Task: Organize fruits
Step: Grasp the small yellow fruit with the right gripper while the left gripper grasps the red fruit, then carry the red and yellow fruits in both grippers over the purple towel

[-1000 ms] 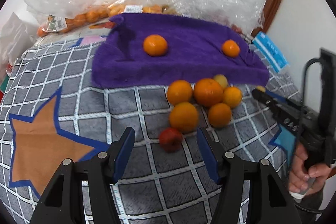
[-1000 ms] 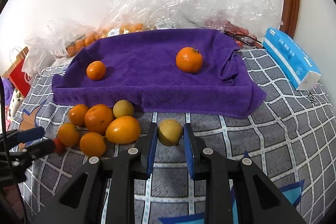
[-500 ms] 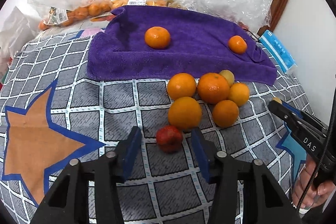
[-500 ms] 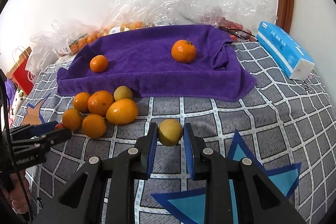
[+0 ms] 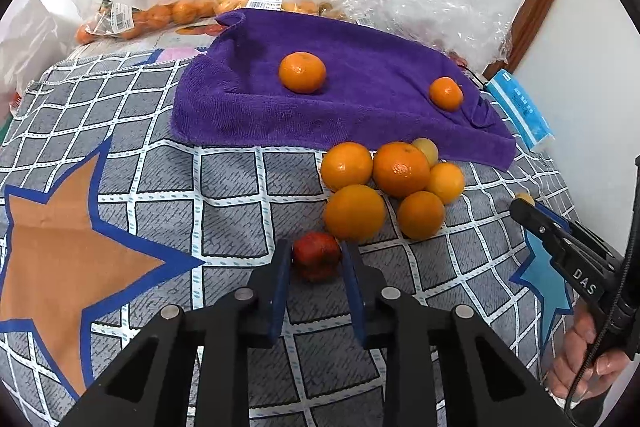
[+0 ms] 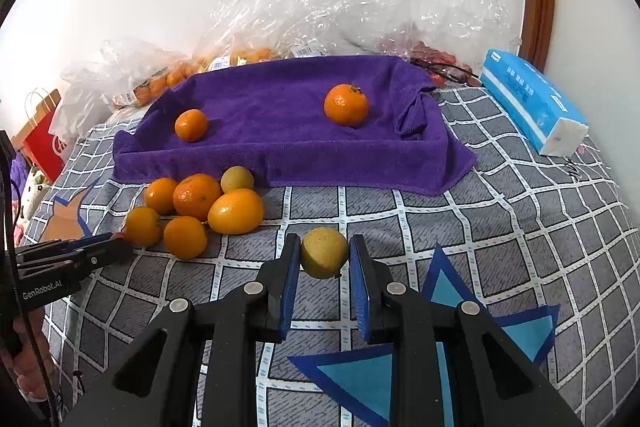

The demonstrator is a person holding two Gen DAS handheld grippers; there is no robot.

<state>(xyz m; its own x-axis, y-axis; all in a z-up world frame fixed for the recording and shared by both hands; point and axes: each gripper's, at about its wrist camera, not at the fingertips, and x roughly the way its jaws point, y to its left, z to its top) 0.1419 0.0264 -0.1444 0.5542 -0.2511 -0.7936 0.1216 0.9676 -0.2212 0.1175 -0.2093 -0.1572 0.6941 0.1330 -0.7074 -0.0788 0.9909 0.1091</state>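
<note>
My left gripper point(image 5: 316, 259) is shut on a small red fruit point(image 5: 317, 255) that rests on the checked cloth, just in front of a pile of oranges point(image 5: 384, 187). My right gripper point(image 6: 325, 255) is shut on a yellow-green fruit point(image 6: 324, 253) and holds it over the cloth, right of the same pile of oranges point(image 6: 196, 203). A purple towel tray point(image 6: 280, 159) behind the pile holds two mandarins point(image 6: 346, 105) point(image 6: 191, 125). The right gripper also shows in the left wrist view point(image 5: 524, 205), and the left gripper in the right wrist view point(image 6: 116, 241).
Clear plastic bags with more oranges point(image 5: 160, 15) lie behind the purple tray against the wall. A blue tissue pack point(image 6: 532, 107) lies to the right of the tray. A red paper bag point(image 6: 44, 147) stands at the far left.
My left gripper has moved forward and closed on the red fruit. My right gripper has drawn back from the purple tray with the yellow-green fruit in it.
</note>
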